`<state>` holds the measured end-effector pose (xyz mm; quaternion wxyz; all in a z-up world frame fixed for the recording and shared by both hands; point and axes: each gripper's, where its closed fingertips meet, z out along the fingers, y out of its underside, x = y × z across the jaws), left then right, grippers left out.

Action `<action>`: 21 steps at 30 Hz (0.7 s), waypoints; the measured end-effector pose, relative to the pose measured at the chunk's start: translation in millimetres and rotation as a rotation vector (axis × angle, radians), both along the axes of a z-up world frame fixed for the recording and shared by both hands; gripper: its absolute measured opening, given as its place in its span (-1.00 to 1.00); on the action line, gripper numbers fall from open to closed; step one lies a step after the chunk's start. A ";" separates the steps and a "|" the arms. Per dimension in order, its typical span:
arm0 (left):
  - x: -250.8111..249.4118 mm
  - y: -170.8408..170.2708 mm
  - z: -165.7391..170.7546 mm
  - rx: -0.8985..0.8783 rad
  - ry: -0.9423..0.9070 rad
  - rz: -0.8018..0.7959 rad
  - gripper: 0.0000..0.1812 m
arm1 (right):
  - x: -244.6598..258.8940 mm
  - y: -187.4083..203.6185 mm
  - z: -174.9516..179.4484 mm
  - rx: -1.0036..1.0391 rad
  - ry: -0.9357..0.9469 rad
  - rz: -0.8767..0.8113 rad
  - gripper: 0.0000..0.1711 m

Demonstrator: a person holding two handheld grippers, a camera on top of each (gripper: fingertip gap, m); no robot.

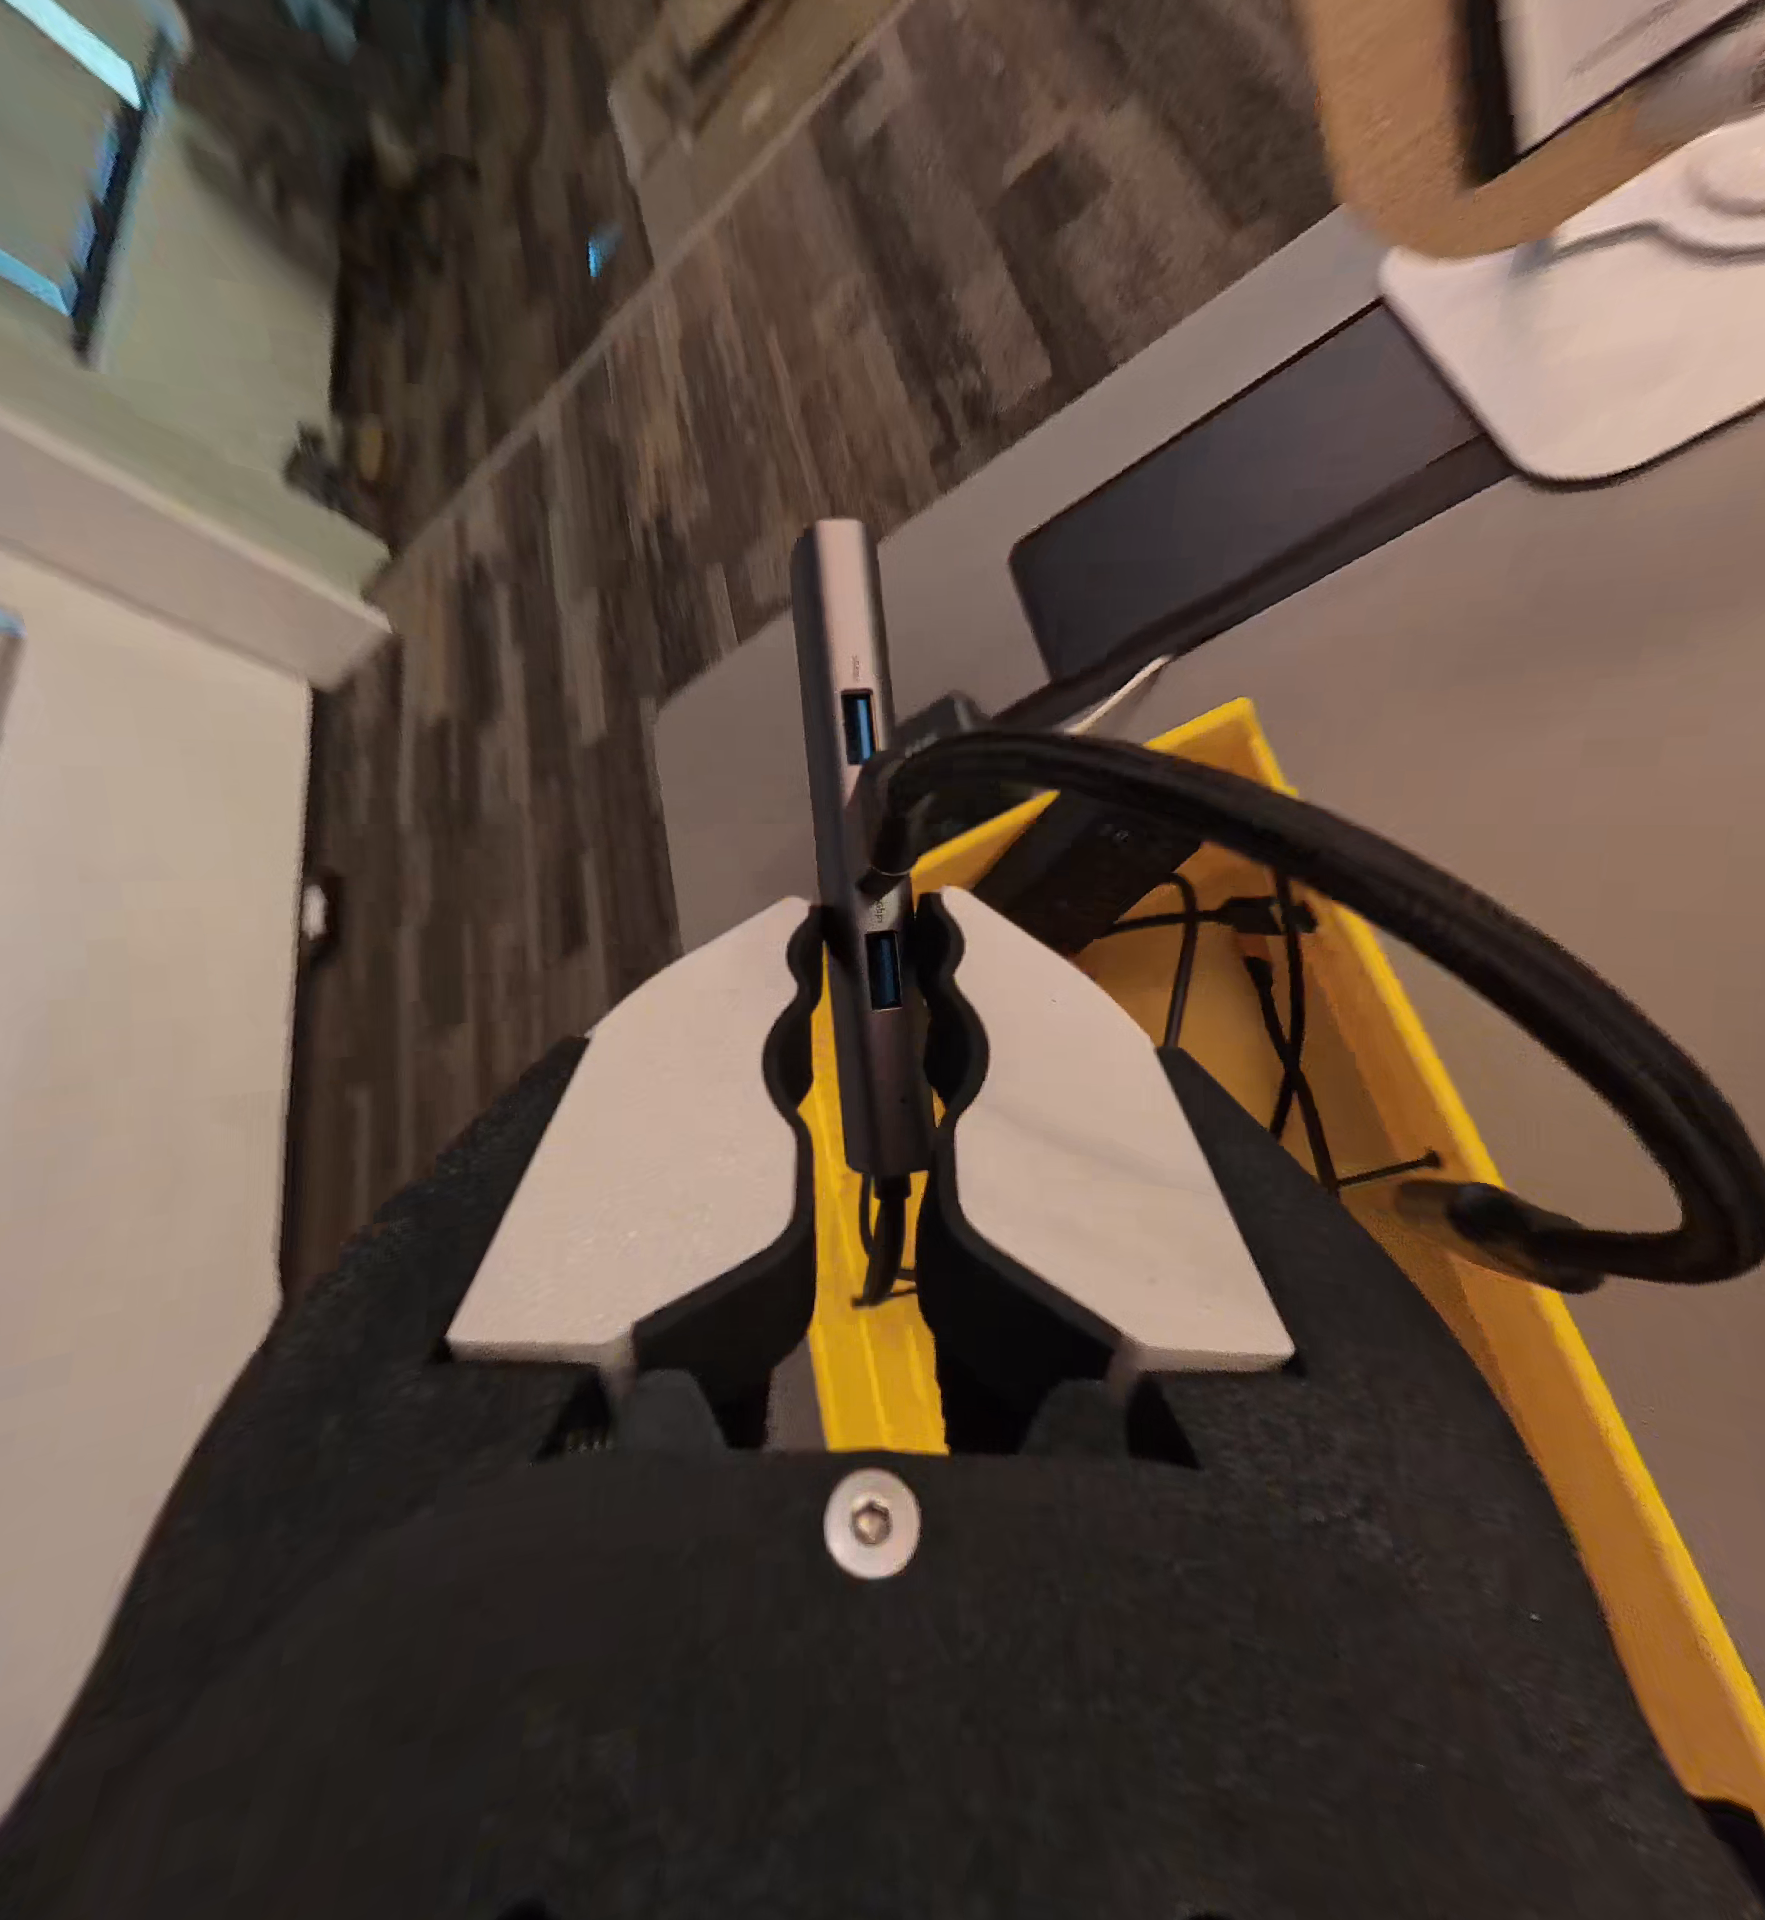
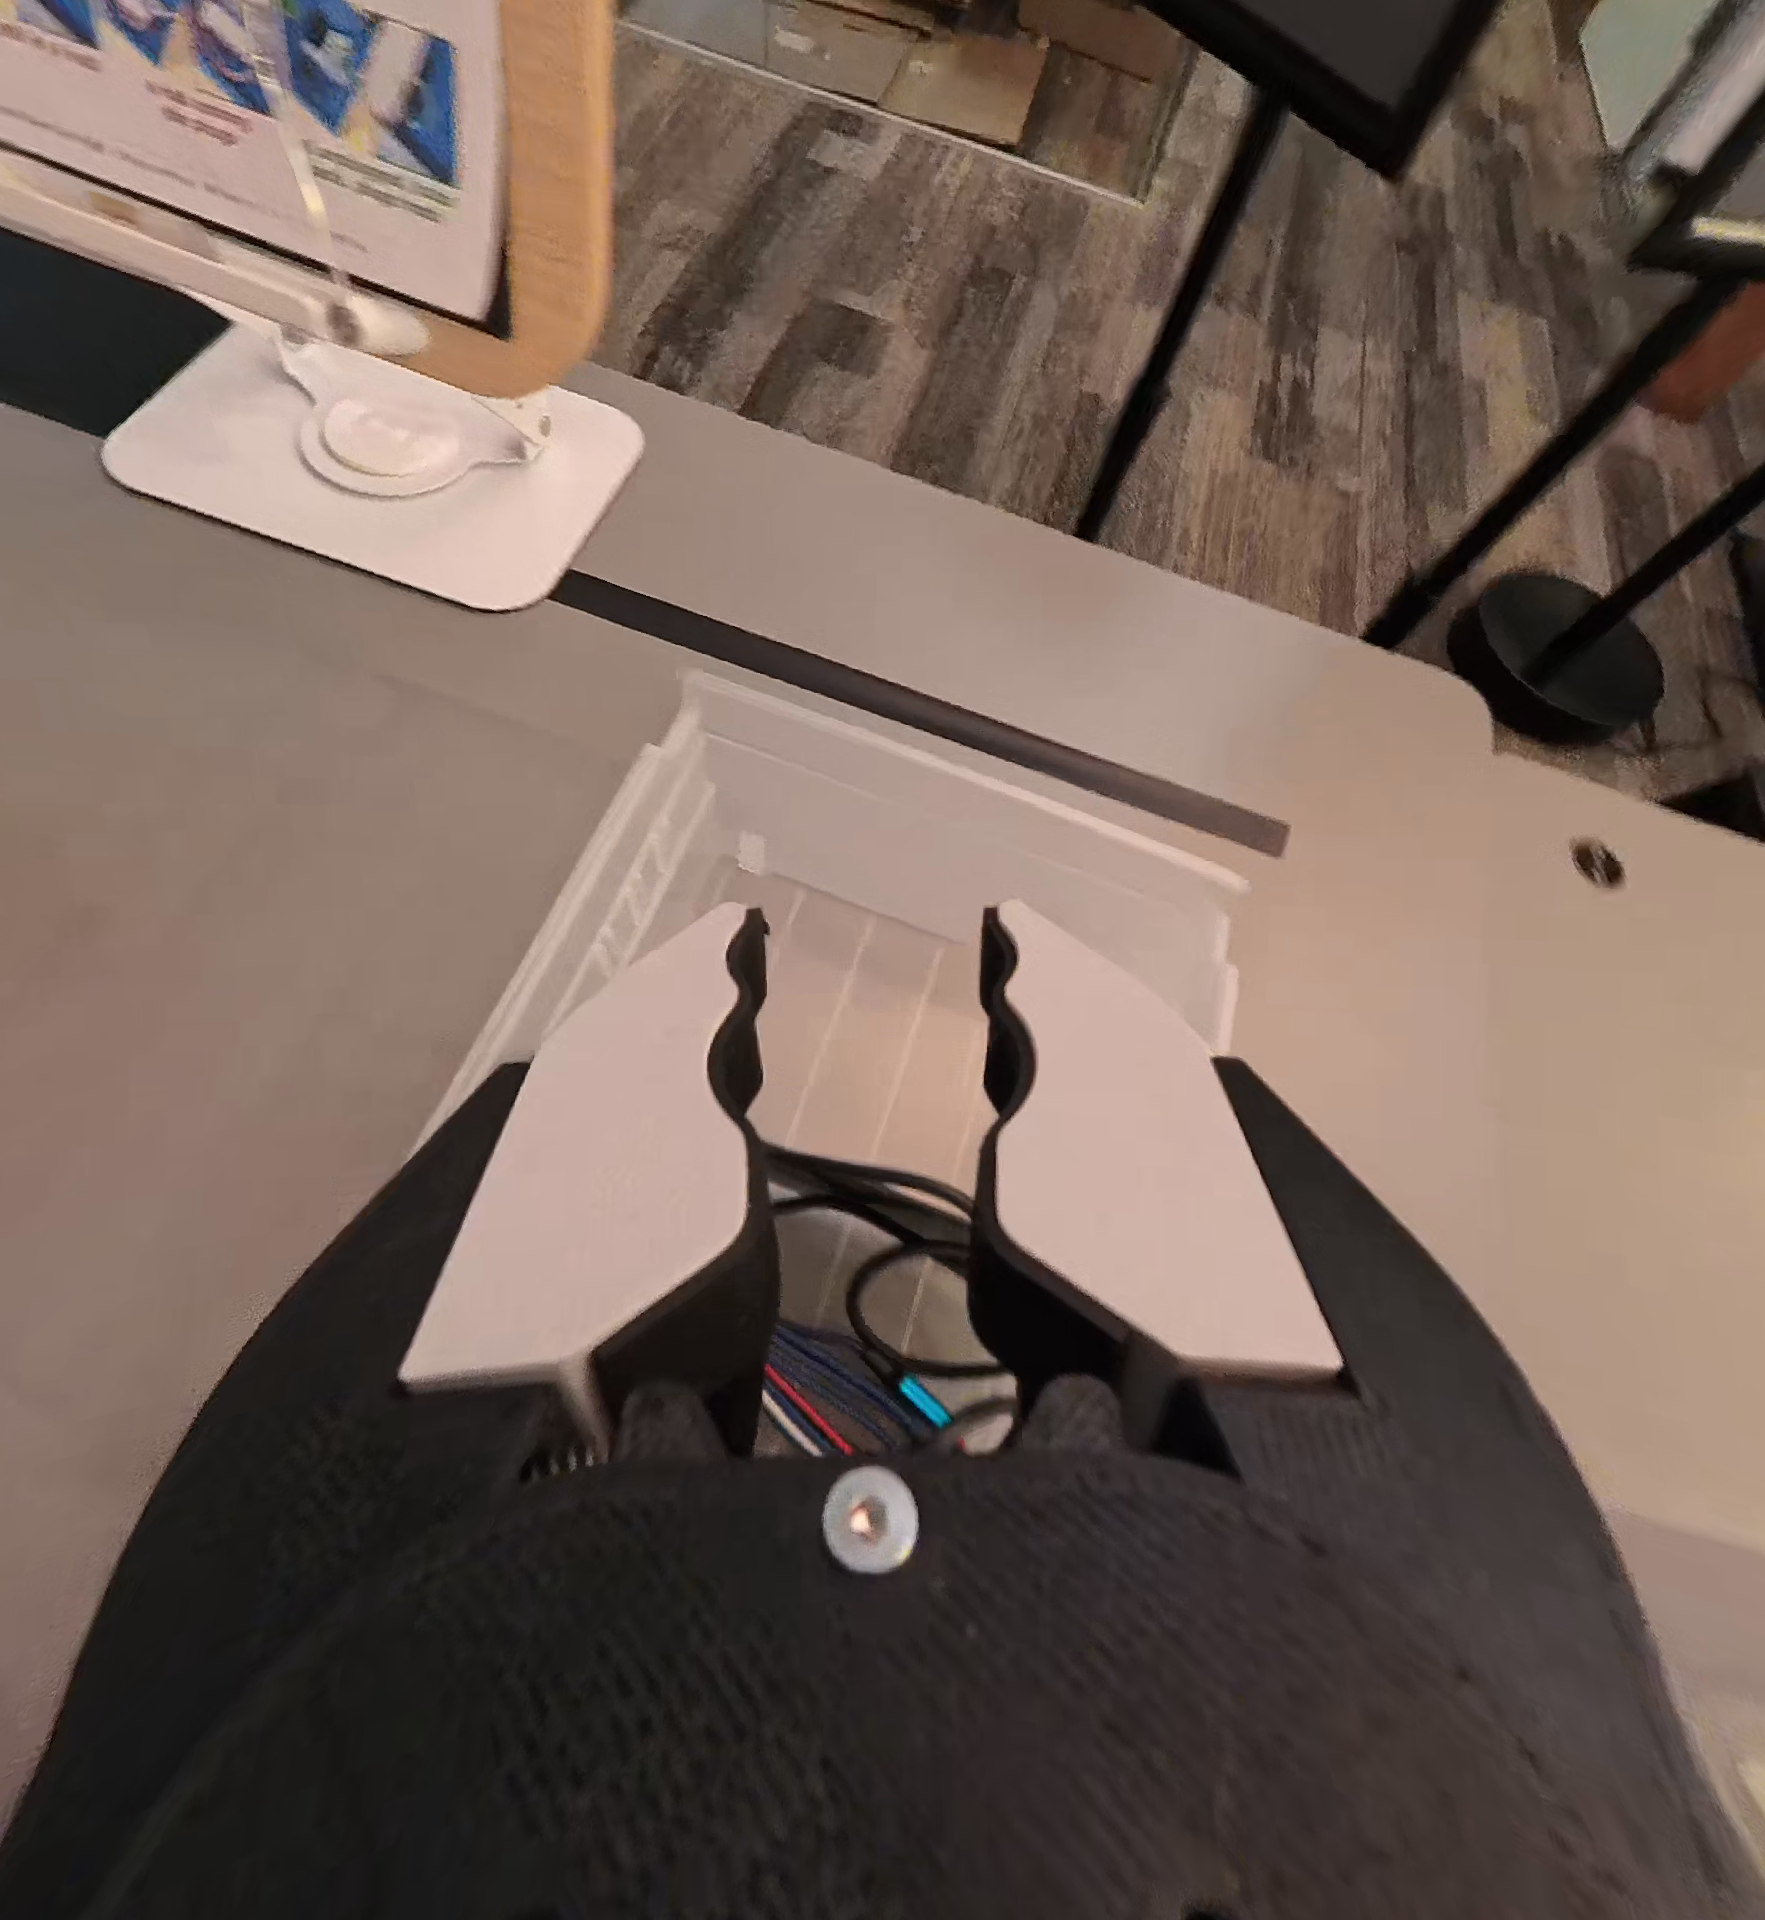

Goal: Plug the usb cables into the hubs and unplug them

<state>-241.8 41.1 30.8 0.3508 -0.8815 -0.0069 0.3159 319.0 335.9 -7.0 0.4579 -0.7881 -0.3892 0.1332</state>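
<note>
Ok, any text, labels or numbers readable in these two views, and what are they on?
Grey hub in the left gripper: tiny port markings, too small to read.
Display sheet on the white stand: printed lines, blurred, unreadable.
Right gripper: no writing.

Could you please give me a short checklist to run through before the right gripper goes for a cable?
1. Left gripper shut on the grey hub: ok.
2. A blue hub port free and facing out: ok.
3. Black braided cable seated in the hub: cannot tell, its end is blurred.
4. Right gripper open and empty: ok.
5. Cables lying in the white tray below the right gripper: ok.
</note>
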 end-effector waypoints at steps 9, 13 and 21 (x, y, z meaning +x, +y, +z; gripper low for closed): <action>116.1 28.5 57.7 -0.004 0.326 -0.344 -0.82 | -159.2 -102.3 23.4 0.257 0.107 0.632 -0.46; 167.1 39.0 92.2 -0.007 0.437 -0.447 -0.82 | -200.5 -151.5 23.0 0.324 0.129 0.788 -0.46; 245.7 47.9 127.9 -0.024 0.408 -0.673 -0.82 | -203.0 -188.0 61.3 0.475 0.365 0.904 -0.42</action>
